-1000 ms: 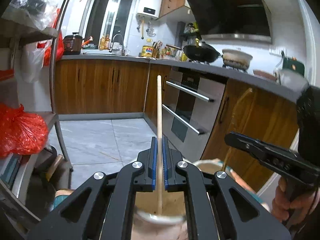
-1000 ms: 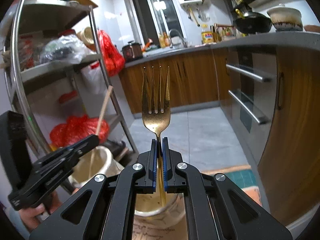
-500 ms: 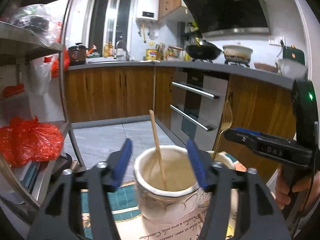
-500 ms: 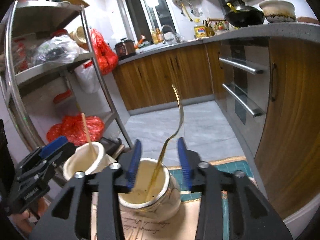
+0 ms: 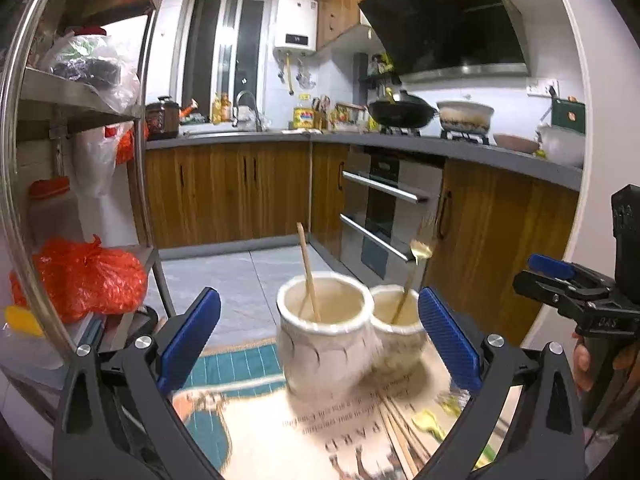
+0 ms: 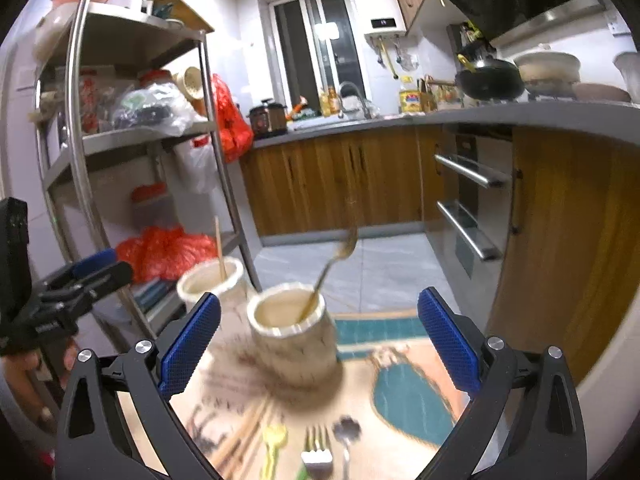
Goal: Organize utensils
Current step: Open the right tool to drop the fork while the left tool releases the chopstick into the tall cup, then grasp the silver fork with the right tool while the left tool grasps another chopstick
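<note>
Left wrist view: your left claw point(image 5: 320, 334) was opening, its blue pads standing wide and gripping nothing, with two cream ceramic jars in the gap beyond them. A wooden chopstick point(image 5: 308, 272) leaned in the nearer jar point(image 5: 326, 344); a gold fork point(image 5: 416, 264) stood tines-up in the jar just beside it point(image 5: 400, 340). Your right claw point(image 5: 568, 280) hung apart at the right edge. Right wrist view: your right claw point(image 6: 319, 334) was likewise opening and empty, the fork's jar point(image 6: 292, 336) ahead of it. Loose chopsticks point(image 6: 240, 436), a yellow utensil point(image 6: 274, 440), a silver fork point(image 6: 317, 450) and a spoon point(image 6: 347, 434) lay on the desk's printed cloth point(image 6: 404, 392).
</note>
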